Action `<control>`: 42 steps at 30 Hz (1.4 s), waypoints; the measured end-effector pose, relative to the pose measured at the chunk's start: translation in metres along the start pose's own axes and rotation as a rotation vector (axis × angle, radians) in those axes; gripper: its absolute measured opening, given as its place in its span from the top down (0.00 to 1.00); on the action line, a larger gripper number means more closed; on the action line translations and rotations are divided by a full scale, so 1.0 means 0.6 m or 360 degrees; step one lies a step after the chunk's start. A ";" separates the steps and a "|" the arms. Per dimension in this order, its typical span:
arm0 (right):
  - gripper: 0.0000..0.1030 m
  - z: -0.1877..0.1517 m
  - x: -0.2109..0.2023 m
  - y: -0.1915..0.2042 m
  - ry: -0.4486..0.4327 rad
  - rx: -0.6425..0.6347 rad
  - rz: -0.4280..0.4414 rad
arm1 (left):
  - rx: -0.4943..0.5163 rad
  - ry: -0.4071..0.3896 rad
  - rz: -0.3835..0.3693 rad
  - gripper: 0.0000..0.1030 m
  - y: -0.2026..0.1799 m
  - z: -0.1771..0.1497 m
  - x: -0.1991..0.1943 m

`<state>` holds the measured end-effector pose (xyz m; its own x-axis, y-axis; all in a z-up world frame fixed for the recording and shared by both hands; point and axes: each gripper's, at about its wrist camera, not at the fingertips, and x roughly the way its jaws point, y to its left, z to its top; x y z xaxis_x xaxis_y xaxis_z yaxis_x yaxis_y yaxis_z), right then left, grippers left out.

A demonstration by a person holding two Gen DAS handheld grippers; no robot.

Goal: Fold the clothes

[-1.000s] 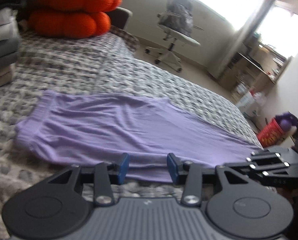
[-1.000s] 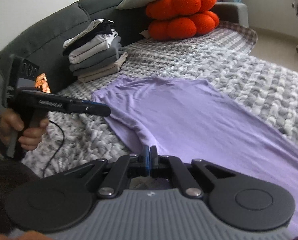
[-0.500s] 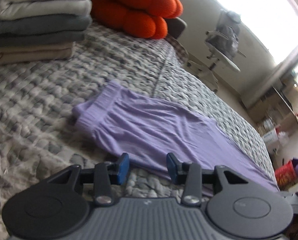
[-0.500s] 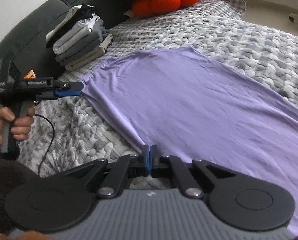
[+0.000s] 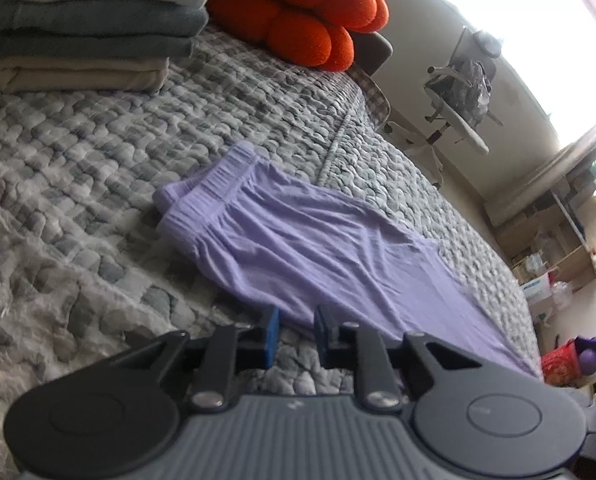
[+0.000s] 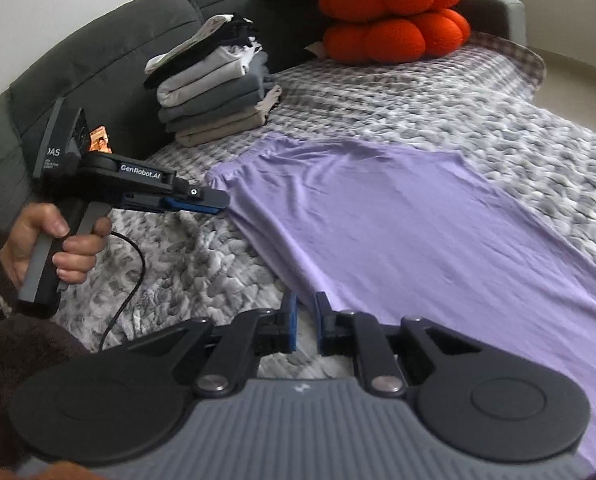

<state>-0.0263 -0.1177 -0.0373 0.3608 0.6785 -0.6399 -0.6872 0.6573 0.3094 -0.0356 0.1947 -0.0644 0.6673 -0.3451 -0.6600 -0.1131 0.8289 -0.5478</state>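
Observation:
A purple garment (image 5: pixel 318 248) lies flat on the grey knit blanket (image 5: pixel 77 184), its gathered waistband (image 5: pixel 201 196) at the far left end. My left gripper (image 5: pixel 295 334) is open, its jaws partly narrowed, with the garment's near edge just past its fingertips. In the right wrist view the left gripper (image 6: pixel 213 202) is held by a hand (image 6: pixel 73 248) beside the waistband corner. My right gripper (image 6: pixel 306 322) is open by a narrow gap at the near edge of the garment (image 6: pixel 398 232). Nothing sits between its pads.
A stack of folded clothes (image 6: pixel 217 92) stands at the back by the dark grey padded backrest (image 6: pixel 97 52). Orange cushions (image 6: pixel 394 16) lie beyond it. A black cable (image 6: pixel 133 264) hangs from the left gripper's handle. An office chair (image 5: pixel 458 92) stands on the floor past the bed.
The right gripper has gone from shut to slightly open. The left gripper has swung toward the waistband end and its jaws have narrowed.

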 end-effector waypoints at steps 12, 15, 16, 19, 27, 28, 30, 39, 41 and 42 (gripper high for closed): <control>0.85 0.002 0.009 0.011 0.0004 0.0004 0.0009 | 0.0197 -0.0049 -0.0068 0.78 -0.047 -0.002 -0.018; 0.85 0.004 0.010 0.012 0.0001 -0.0006 0.0011 | 0.0475 -0.0041 -0.0044 0.76 -0.073 -0.005 -0.017; 0.85 0.004 0.011 0.014 0.0003 -0.0011 0.0014 | 0.0548 -0.0033 -0.0041 0.75 -0.078 -0.007 -0.015; 0.85 0.004 0.015 0.019 0.0012 -0.0027 0.0023 | 0.0740 0.0003 -0.0041 0.70 -0.086 -0.010 -0.010; 0.85 0.015 0.034 0.029 0.0032 -0.0049 0.0053 | 0.1114 0.0075 -0.0067 0.64 -0.100 -0.022 0.005; 0.85 0.017 0.037 0.030 0.0035 -0.0051 0.0059 | 0.1154 0.0087 -0.0084 0.64 -0.103 -0.022 0.007; 0.85 0.019 0.041 0.031 0.0033 -0.0055 0.0060 | 0.1235 0.0111 -0.0114 0.64 -0.107 -0.020 0.011; 0.80 0.029 0.055 0.036 0.0020 -0.0073 0.0061 | 0.1470 0.0201 -0.0200 0.66 -0.120 -0.018 0.024; 0.65 0.030 0.054 0.038 0.0003 -0.0079 0.0049 | 0.1486 0.0215 -0.0211 0.67 -0.120 -0.018 0.023; 0.65 0.031 0.055 0.038 -0.0007 -0.0087 0.0040 | 0.1494 0.0222 -0.0217 0.70 -0.119 -0.018 0.023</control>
<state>-0.0185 -0.0743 -0.0382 0.3458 0.6959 -0.6294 -0.7293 0.6214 0.2864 -0.0263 0.1258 -0.0397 0.5305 -0.4638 -0.7095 0.6356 0.7714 -0.0290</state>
